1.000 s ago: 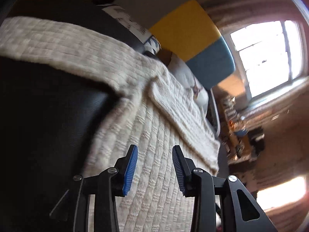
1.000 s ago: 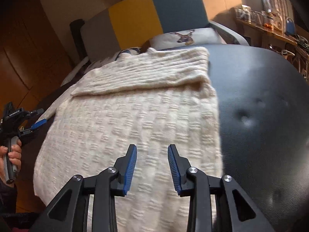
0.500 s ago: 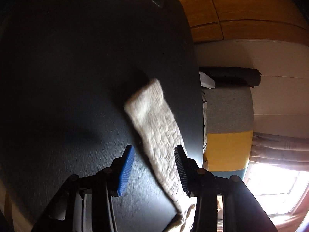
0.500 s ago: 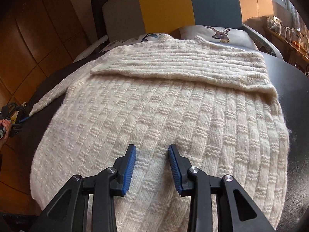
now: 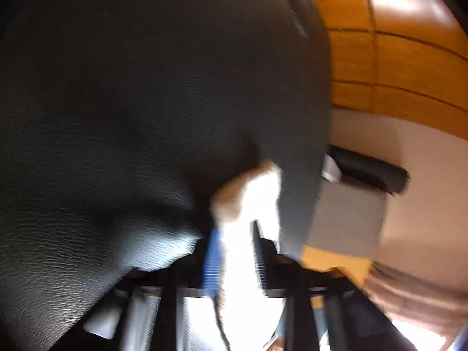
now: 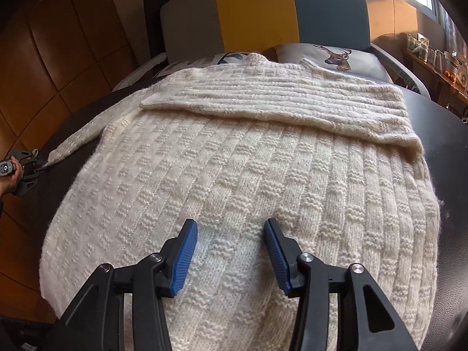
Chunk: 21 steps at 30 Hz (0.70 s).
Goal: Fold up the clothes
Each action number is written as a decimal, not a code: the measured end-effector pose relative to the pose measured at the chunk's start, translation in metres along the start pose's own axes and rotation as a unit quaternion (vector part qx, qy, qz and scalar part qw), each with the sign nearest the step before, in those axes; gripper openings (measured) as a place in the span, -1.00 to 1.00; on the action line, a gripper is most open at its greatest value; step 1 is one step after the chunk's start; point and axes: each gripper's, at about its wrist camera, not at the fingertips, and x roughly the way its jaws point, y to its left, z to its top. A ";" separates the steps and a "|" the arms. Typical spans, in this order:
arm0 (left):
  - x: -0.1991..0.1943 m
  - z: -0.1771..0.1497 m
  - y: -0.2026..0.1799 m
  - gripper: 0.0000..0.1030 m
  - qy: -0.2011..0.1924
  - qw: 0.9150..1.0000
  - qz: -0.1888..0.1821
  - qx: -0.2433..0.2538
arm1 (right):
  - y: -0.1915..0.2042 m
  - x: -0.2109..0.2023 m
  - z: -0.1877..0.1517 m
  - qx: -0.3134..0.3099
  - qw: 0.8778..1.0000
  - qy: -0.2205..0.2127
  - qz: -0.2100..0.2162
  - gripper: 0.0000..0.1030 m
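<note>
Two hand-held grippers: the right hand-held gripper [image 6: 231, 251] hovers agape over the sweater [image 6: 248, 175]; the left hand-held gripper [image 5: 234, 251], blurred, pinches its sleeve [image 5: 248, 201].

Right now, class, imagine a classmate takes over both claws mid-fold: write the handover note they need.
Left claw: closed around the cuff of the outstretched sleeve, at the table's left edge; that view is blurred.
Right claw: open, empty, over the lower body of the cream sweater.
The sweater lies flat on the black table.
Done: the other sleeve is folded across the chest.
Left: fold the held sleeve in, then fold the body.
</note>
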 end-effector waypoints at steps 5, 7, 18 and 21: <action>0.007 -0.004 -0.007 -0.87 -0.011 1.000 -0.007 -0.006 | 0.006 0.001 -0.002 -0.020 1.000 -0.002 -0.007 0.06; 0.007 -0.009 -0.015 -0.88 -0.016 1.000 -0.016 0.013 | 0.008 0.001 -0.002 -0.024 1.000 -0.001 -0.008 0.10; 0.041 -0.136 -0.133 -0.89 0.088 0.968 -0.067 0.224 | 0.005 0.002 0.000 -0.009 1.000 0.005 0.005 0.17; 0.059 -0.183 -0.157 -0.89 0.131 0.952 -0.063 0.269 | 0.004 0.001 0.000 -0.010 1.000 0.003 0.009 0.18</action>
